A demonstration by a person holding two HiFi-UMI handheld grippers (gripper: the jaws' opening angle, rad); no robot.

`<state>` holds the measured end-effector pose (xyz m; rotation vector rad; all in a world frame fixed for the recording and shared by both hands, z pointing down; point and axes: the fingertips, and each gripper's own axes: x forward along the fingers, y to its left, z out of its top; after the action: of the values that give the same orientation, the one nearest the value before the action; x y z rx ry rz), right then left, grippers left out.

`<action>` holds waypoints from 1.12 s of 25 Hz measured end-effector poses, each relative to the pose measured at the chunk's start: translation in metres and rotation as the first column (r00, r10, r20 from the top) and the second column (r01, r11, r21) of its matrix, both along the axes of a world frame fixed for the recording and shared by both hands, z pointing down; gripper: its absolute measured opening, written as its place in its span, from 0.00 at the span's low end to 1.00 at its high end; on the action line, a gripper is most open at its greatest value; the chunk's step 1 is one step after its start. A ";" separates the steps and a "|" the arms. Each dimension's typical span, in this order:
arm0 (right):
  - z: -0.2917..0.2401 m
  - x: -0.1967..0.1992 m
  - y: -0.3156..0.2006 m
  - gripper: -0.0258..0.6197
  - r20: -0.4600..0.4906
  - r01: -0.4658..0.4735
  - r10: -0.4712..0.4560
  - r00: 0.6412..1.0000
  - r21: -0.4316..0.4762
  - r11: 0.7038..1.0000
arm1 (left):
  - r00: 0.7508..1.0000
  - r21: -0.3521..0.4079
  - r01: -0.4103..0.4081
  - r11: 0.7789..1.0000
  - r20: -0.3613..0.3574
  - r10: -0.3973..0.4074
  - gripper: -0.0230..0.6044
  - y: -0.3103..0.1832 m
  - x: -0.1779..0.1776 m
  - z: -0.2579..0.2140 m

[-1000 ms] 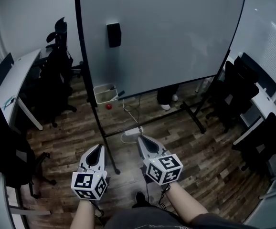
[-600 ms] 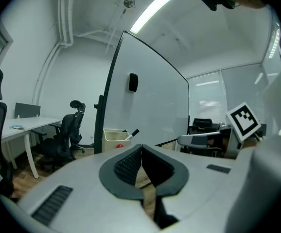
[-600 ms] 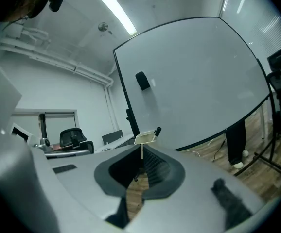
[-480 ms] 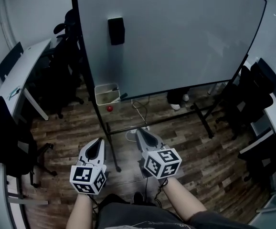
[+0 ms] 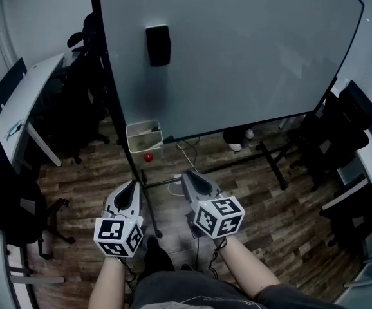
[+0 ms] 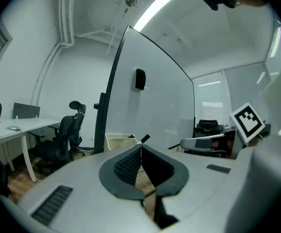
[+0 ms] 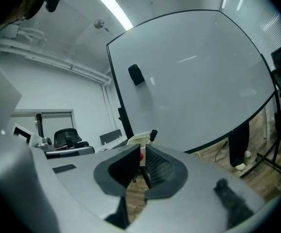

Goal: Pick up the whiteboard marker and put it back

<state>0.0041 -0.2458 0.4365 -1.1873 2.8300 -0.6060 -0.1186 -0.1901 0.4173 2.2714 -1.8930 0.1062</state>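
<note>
**Claws.** Left claw [image 5: 132,185] and right claw [image 5: 186,176] are both closed and hold nothing. Both are well short of the large whiteboard on its black wheeled stand [image 5: 237,63].

**Task item.** A dark stick, seemingly the whiteboard marker [image 6: 144,139], pokes from the small white basket [image 5: 138,144] at the board's lower left corner.

**Risk.** A claw arriving unopened could knock the marker deeper or tip the basket. The stand's black upright post [image 5: 112,102], just beside the basket, could obstruct the approach.
</note>
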 end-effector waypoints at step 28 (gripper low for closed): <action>0.024 -0.082 -0.124 0.26 0.043 -0.098 0.100 0.994 -0.046 0.994 | 0.994 -0.047 -0.108 0.993 0.006 0.108 0.06 -0.128 -0.078 0.024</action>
<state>-0.0784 -0.3696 0.4603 -1.2941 2.7149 -0.6837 -0.1962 -0.3183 0.4414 2.3450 -1.7522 0.1726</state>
